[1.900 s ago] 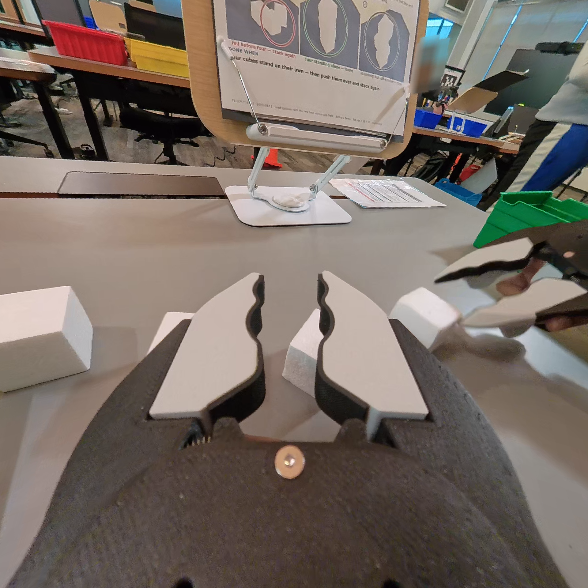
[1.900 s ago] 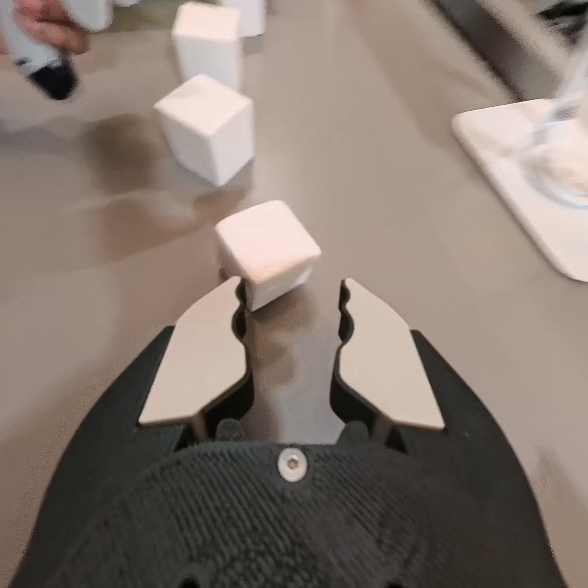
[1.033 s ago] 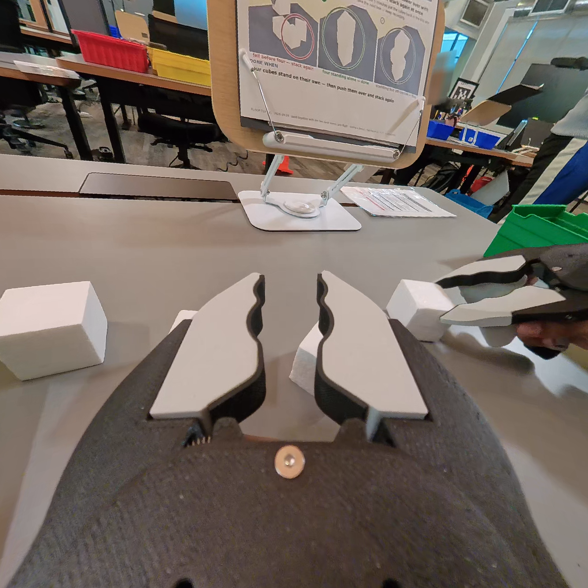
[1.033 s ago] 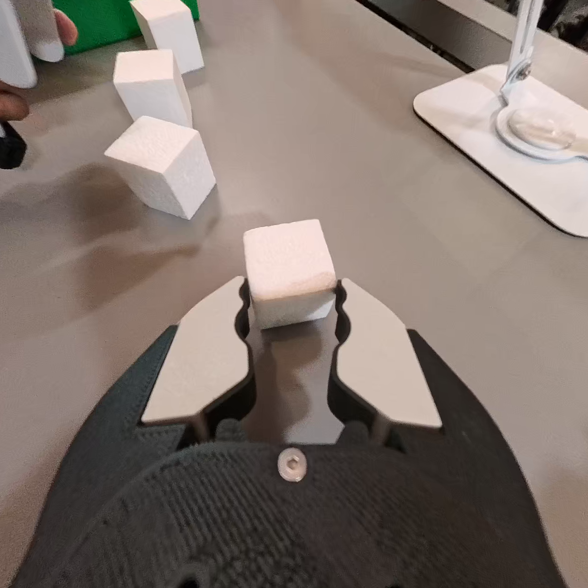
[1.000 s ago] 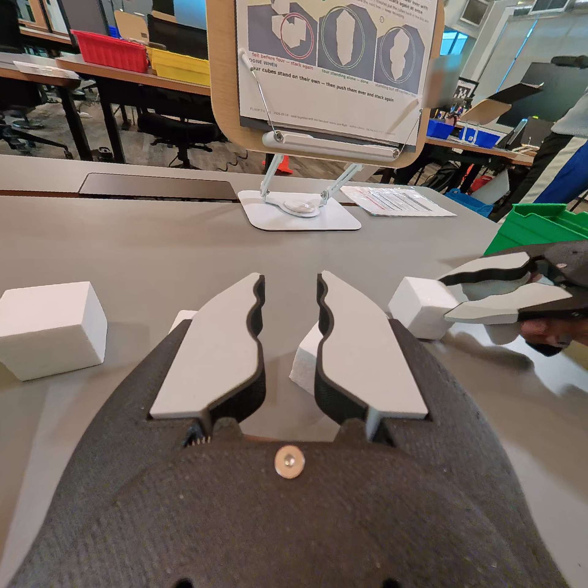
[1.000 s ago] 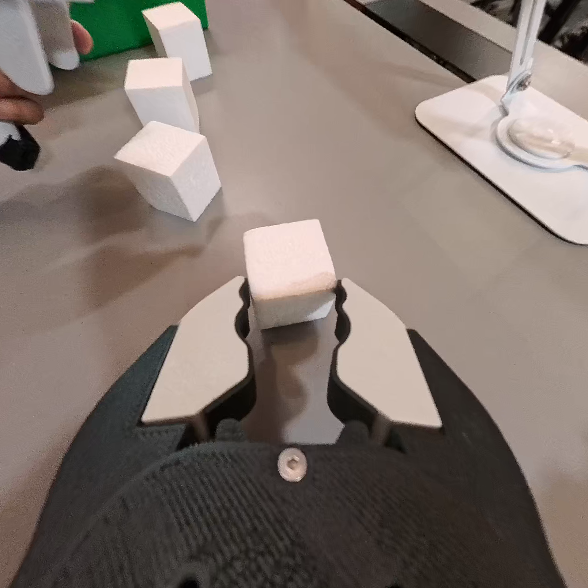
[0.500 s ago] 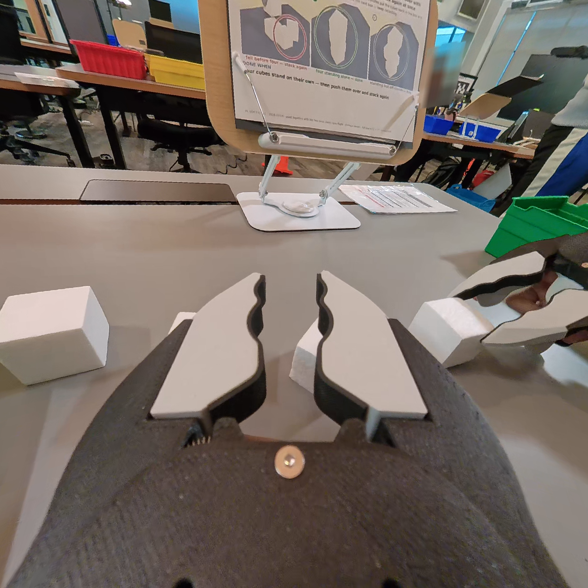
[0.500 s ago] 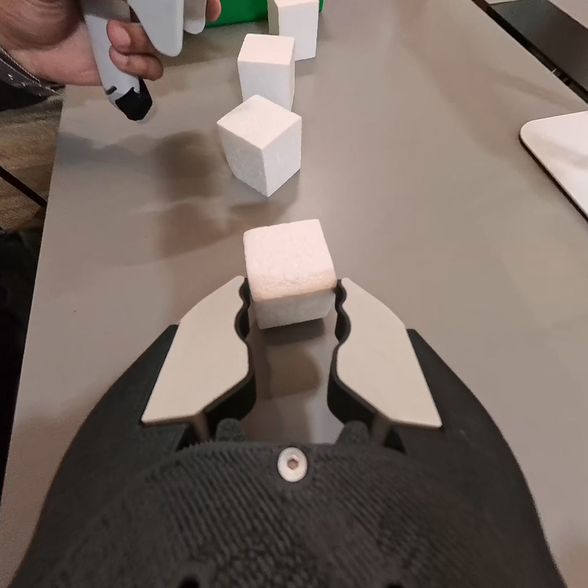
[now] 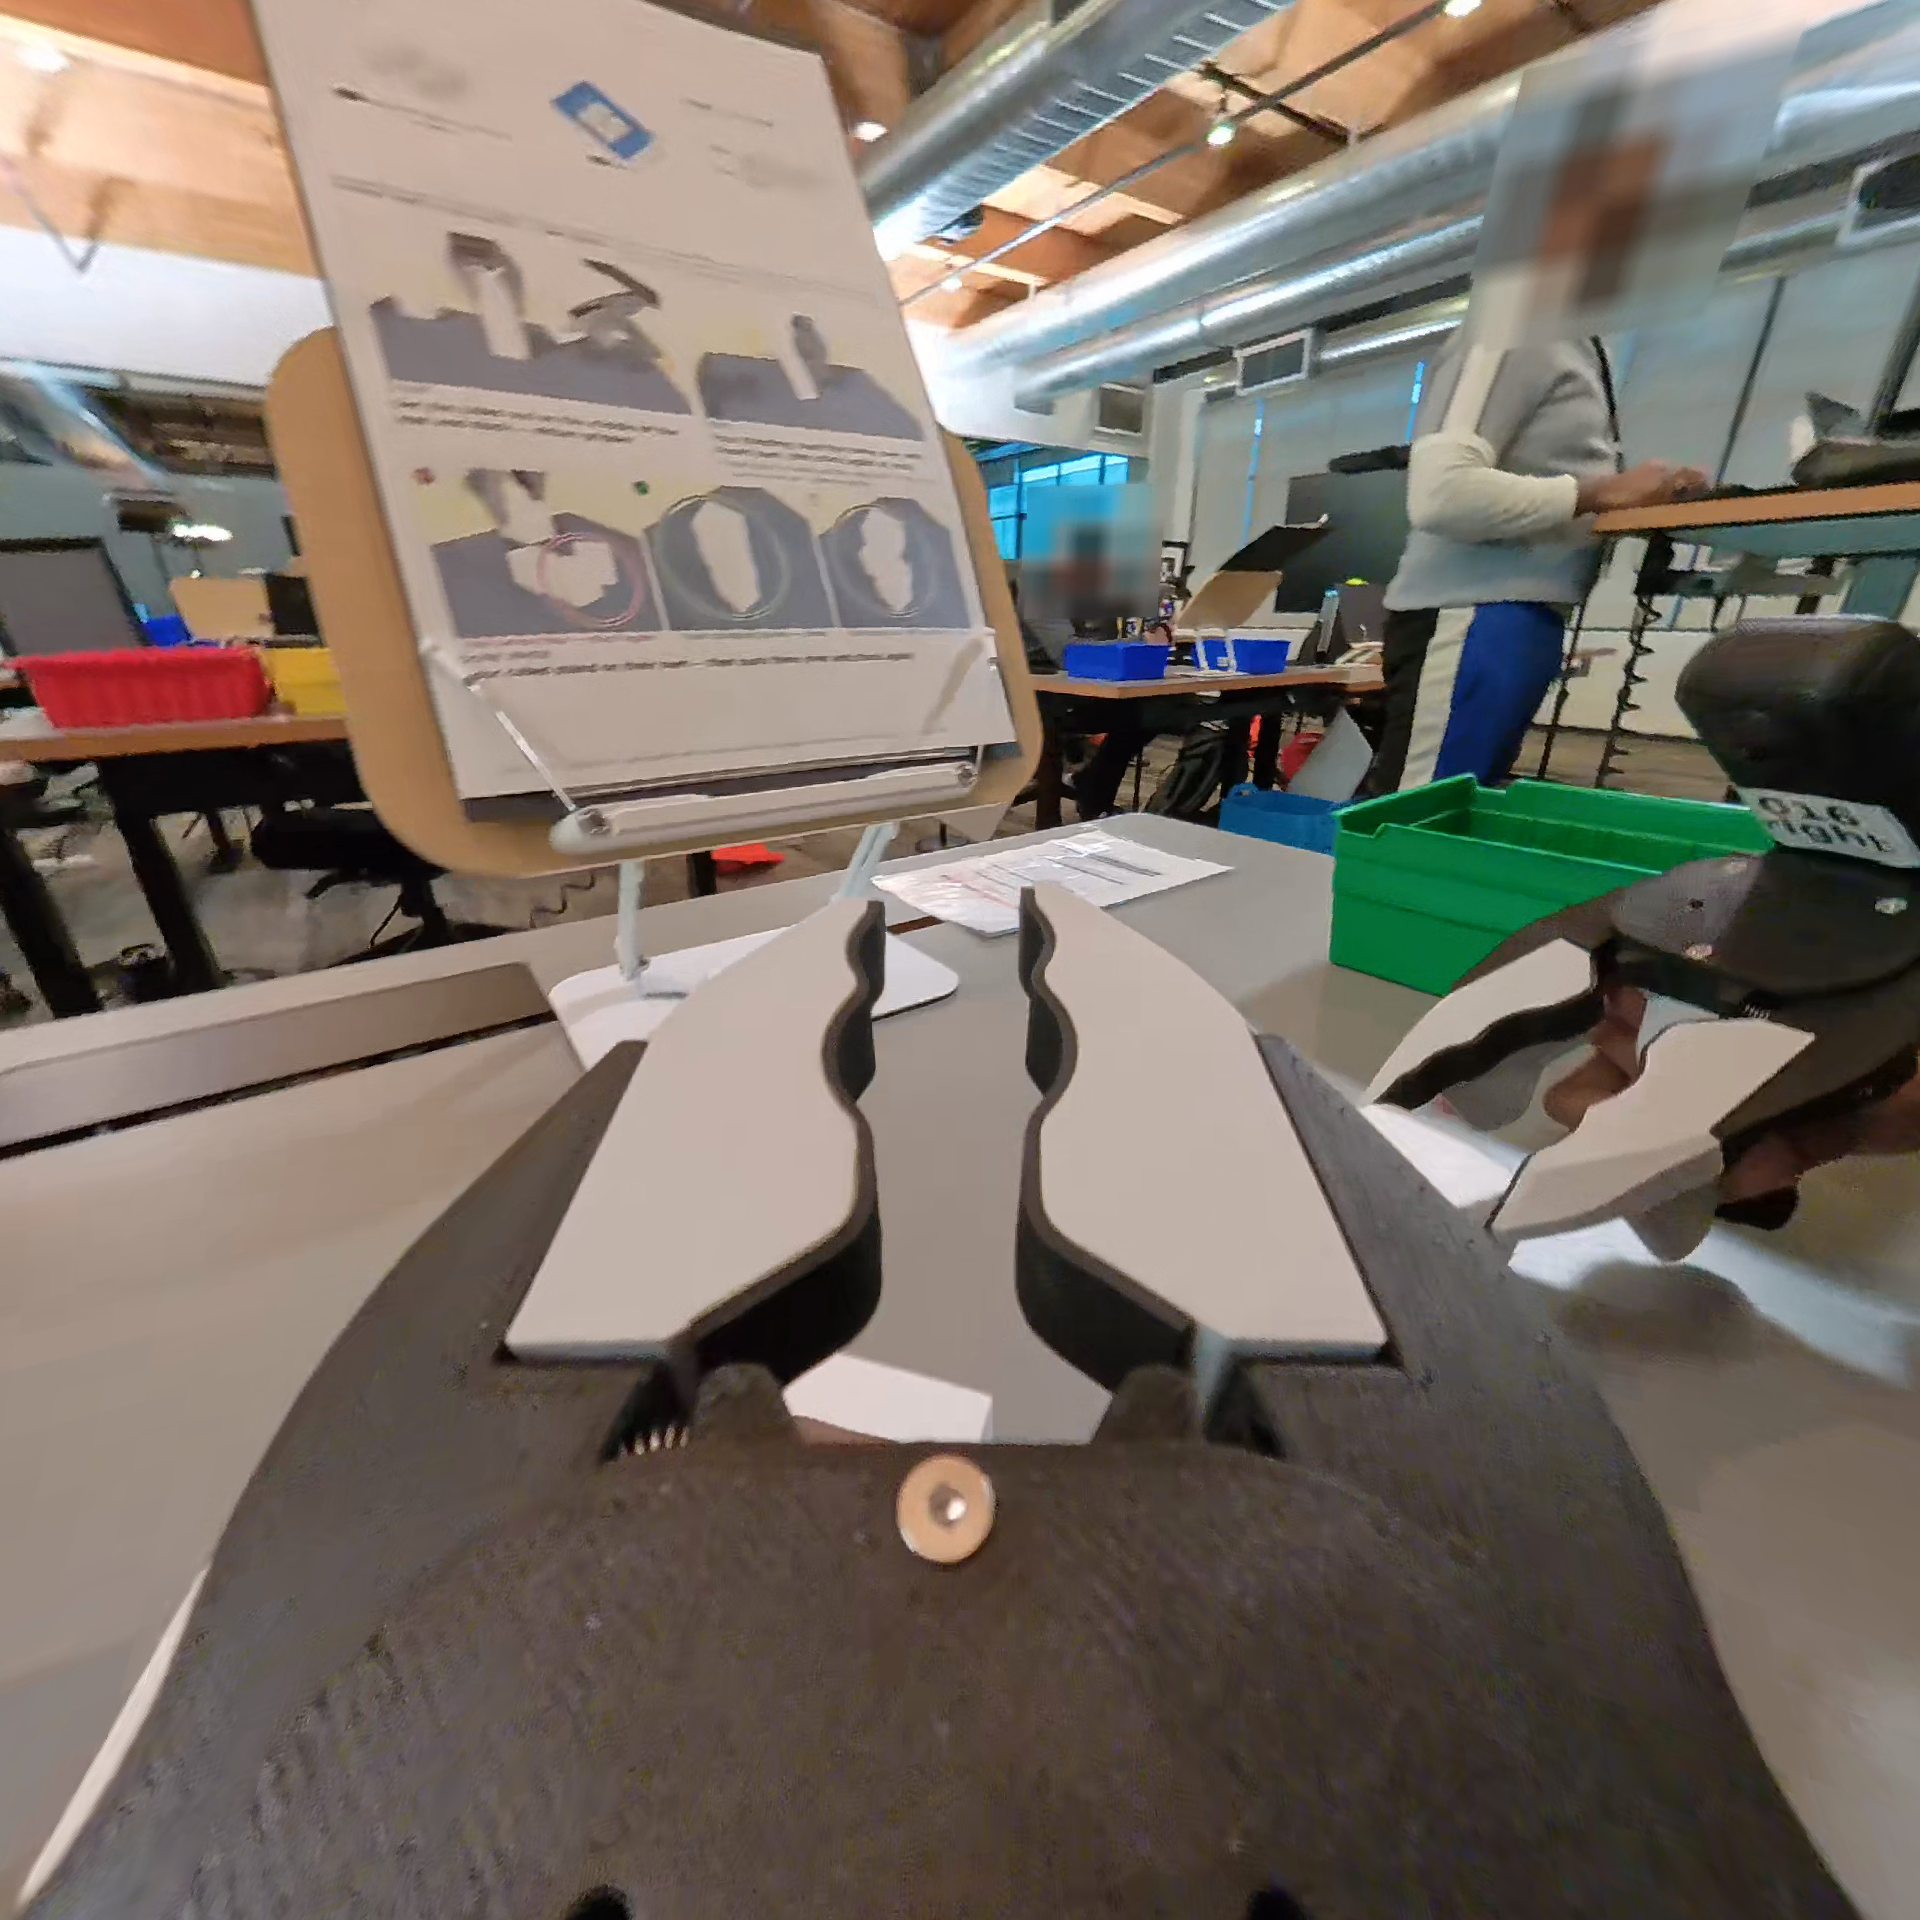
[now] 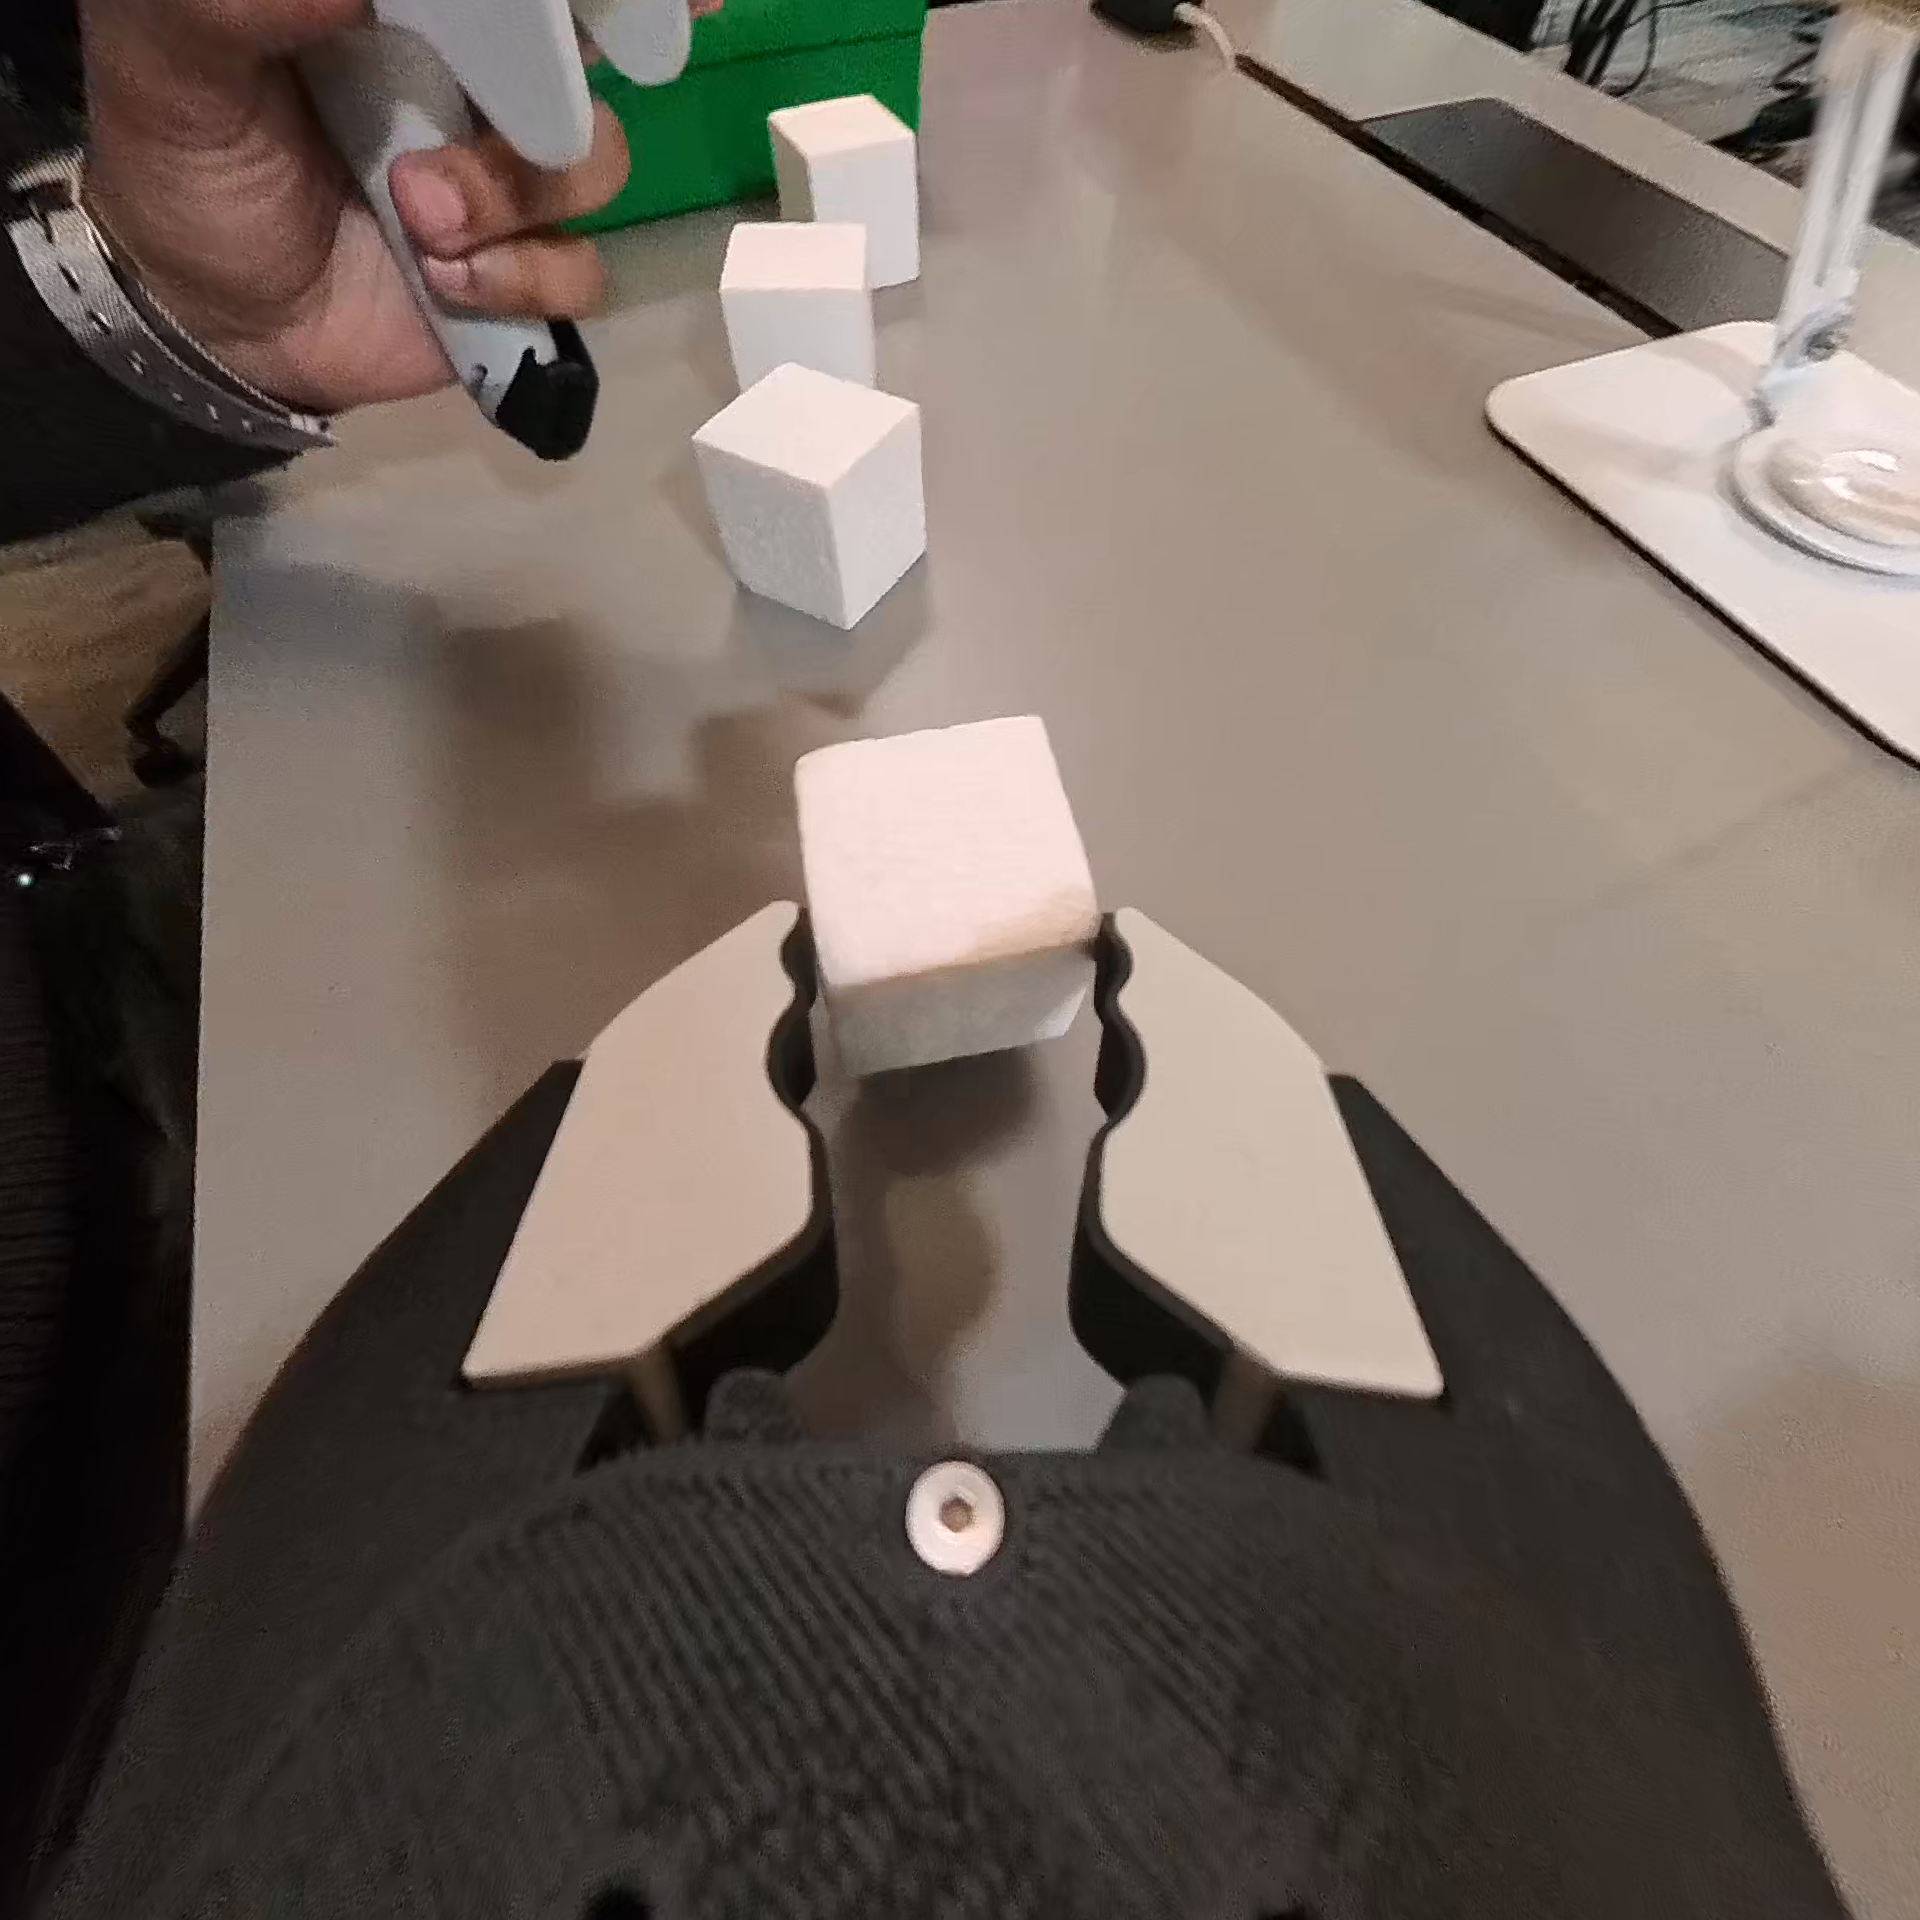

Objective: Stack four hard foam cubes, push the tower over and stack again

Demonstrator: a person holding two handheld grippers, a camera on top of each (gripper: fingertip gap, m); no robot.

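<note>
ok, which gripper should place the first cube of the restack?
Right. The right gripper is shut on a foam cube, above the grey table. The left gripper is open and empty, raised over the loose cubes.

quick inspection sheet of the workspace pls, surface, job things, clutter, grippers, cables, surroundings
surface: grey table, flat.
job's things: one foam cube held above the table; three loose cubes in a row, none stacked.
clutter: green bin, document stand, paper sheet.
grippers: right gripper shut on the foam cube; left gripper open, holding nothing.
cables: one at the far table edge.
surroundings: other desks, coloured bins, a standing person.
</note>
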